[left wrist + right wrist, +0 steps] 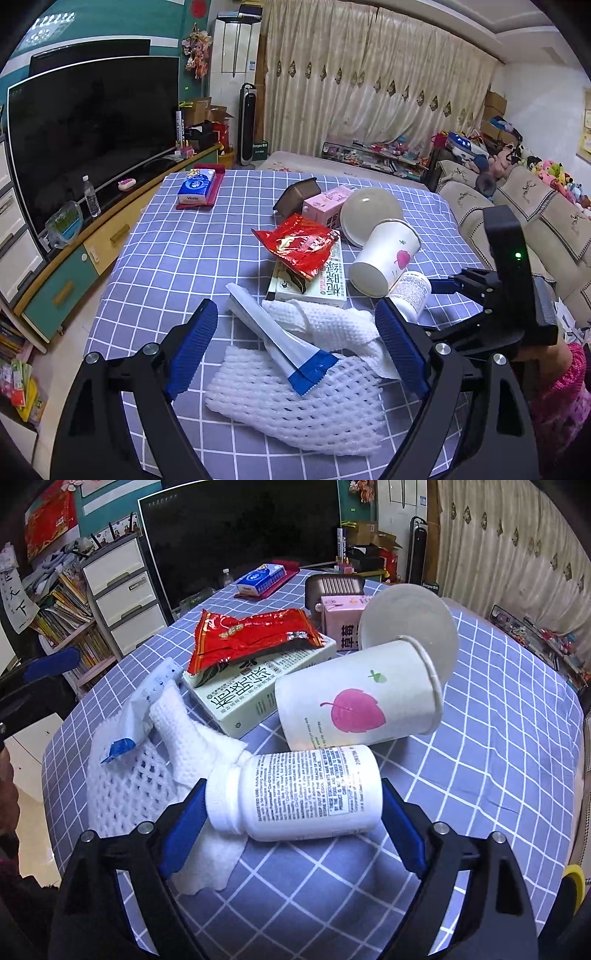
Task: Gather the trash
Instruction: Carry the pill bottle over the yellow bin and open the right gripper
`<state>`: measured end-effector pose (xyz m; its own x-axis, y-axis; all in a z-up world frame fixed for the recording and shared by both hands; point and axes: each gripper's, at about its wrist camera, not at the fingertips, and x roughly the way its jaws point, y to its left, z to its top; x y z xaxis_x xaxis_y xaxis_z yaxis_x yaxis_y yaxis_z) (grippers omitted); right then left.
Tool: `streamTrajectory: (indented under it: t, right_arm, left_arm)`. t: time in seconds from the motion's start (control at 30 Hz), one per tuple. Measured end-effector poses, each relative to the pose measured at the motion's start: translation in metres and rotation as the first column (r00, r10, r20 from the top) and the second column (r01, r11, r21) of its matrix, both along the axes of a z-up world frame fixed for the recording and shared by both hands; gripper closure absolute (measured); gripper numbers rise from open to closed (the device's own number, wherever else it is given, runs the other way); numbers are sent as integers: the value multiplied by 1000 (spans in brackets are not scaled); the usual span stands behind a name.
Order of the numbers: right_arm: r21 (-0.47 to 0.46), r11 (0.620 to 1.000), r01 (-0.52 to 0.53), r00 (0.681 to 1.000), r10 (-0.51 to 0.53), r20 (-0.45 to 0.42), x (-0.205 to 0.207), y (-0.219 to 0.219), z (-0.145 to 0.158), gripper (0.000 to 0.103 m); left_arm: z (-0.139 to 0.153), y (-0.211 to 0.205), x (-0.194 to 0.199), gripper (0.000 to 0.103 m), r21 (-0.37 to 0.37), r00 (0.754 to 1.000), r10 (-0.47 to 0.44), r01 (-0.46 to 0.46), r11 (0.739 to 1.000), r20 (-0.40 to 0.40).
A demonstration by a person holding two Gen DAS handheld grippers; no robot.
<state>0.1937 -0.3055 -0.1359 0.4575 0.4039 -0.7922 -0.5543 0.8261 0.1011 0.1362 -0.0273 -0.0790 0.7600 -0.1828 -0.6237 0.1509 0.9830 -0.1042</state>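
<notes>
Trash lies on the blue checked tablecloth (177,258). My left gripper (295,343) is open, its jaws either side of a white and blue wrapper (273,339) on white foam netting (295,410) and a white tissue (332,321). My right gripper (293,808) is open around a white pill bottle (303,794) lying on its side, which also shows in the left wrist view (410,291). I cannot tell if the pads touch it. Behind lie a paper cup (354,701), a green box (251,683) and a red snack bag (255,635).
A pink carton (325,206), a round lid (369,214) and a brown container (295,195) sit further back. A tissue pack (197,186) lies at the far left. A TV stand (92,236) is left of the table, a sofa (535,206) to the right.
</notes>
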Motion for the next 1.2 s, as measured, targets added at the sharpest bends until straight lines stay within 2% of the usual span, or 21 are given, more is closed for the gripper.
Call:
streamTrajectory:
  t: [0.17, 0.4, 0.57, 0.7, 0.83, 0.93, 1.1, 1.2]
  right_arm:
    - [25, 1000, 18, 1000, -19, 10, -5, -4, 4, 22]
    - [90, 993, 83, 996, -86, 25, -23, -32, 18, 22]
    - [105, 979, 176, 984, -179, 24, -37, -69, 19, 22]
    - [117, 953, 279, 958, -285, 37, -51, -113, 23, 22]
    - [123, 892, 434, 896, -442, 45, -65, -179, 23, 22]
    - [121, 817, 563, 821, -570, 30, -74, -230, 17, 22]
    - [59, 673, 737, 674, -739, 4, -79, -304, -5, 22]
    - [9, 620, 784, 620, -784, -14, -78, -329, -24, 22]
  left_arm:
    - [-3, 0, 1, 17, -3, 1000, 3, -3, 1000, -1]
    - [-5, -1, 1, 17, -3, 1000, -9, 9, 1000, -3]
    - [-6, -10, 4, 17, -1, 999, -33, 33, 999, -8]
    - [-6, -22, 7, 17, 6, 998, -59, 59, 998, -15]
    - [-5, -37, 11, 17, 13, 996, -88, 89, 996, -13]
    - [-5, -50, 13, 17, 18, 993, -113, 114, 993, -15]
    - [-7, -71, 15, 17, 33, 988, -152, 153, 988, -24]
    - [-8, -83, 17, 17, 42, 985, -170, 171, 984, -30]
